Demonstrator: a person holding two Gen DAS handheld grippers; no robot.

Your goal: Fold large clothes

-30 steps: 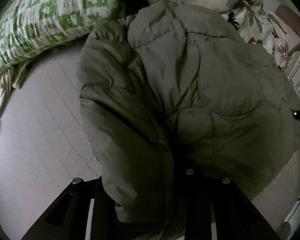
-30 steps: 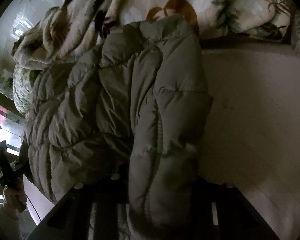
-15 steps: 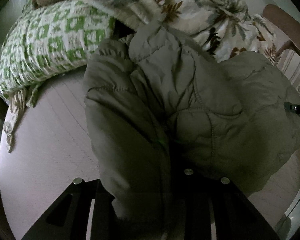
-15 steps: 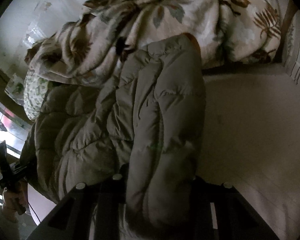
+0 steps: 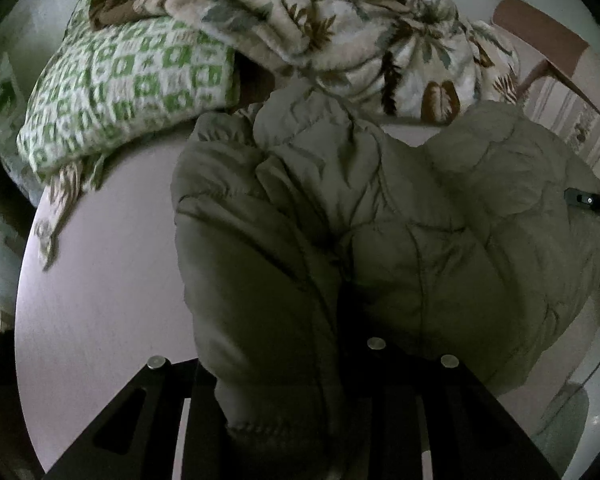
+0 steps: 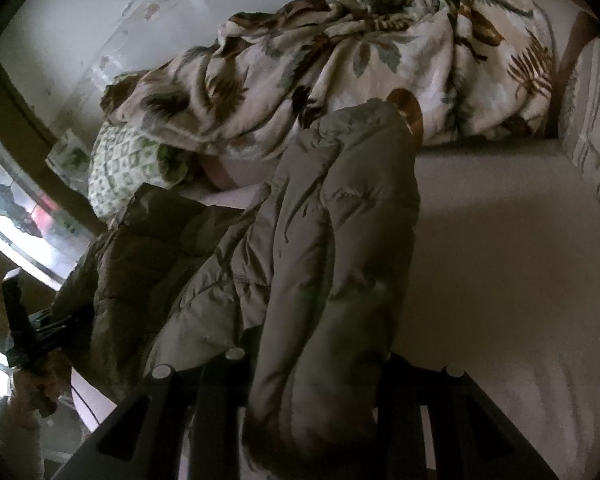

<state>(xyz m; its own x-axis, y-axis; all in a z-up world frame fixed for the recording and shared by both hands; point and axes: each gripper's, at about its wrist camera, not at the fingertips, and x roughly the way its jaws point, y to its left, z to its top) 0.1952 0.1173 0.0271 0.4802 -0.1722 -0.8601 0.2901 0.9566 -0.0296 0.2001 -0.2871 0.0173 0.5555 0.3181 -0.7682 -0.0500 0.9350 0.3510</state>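
A large olive-grey padded jacket [image 5: 320, 240] hangs over the bed, held up at two places. My left gripper [image 5: 296, 408] is shut on a thick fold of the jacket, which covers the space between its fingers. My right gripper [image 6: 312, 412] is shut on another fold of the same jacket [image 6: 332, 240], its sleeve-like roll running away from the camera. The jacket sags between both grippers. The left gripper with the hand on it shows at the lower left of the right wrist view [image 6: 24, 328]. The tip of the right gripper shows at the right edge of the left wrist view [image 5: 588, 200].
The bed has a pale pinkish sheet [image 5: 100, 300], also seen in the right wrist view [image 6: 500, 260]. A green-and-white patterned pillow [image 5: 128, 92] and a crumpled leaf-print blanket [image 5: 360, 40] lie at the head. A wall [image 6: 100, 20] stands behind, a window [image 6: 16, 208] to the left.
Both grippers have risen and drawn back with the jacket, so more of the blanket, pillow and wall shows. The jacket's far part has lifted off the sheet and sags in the middle.
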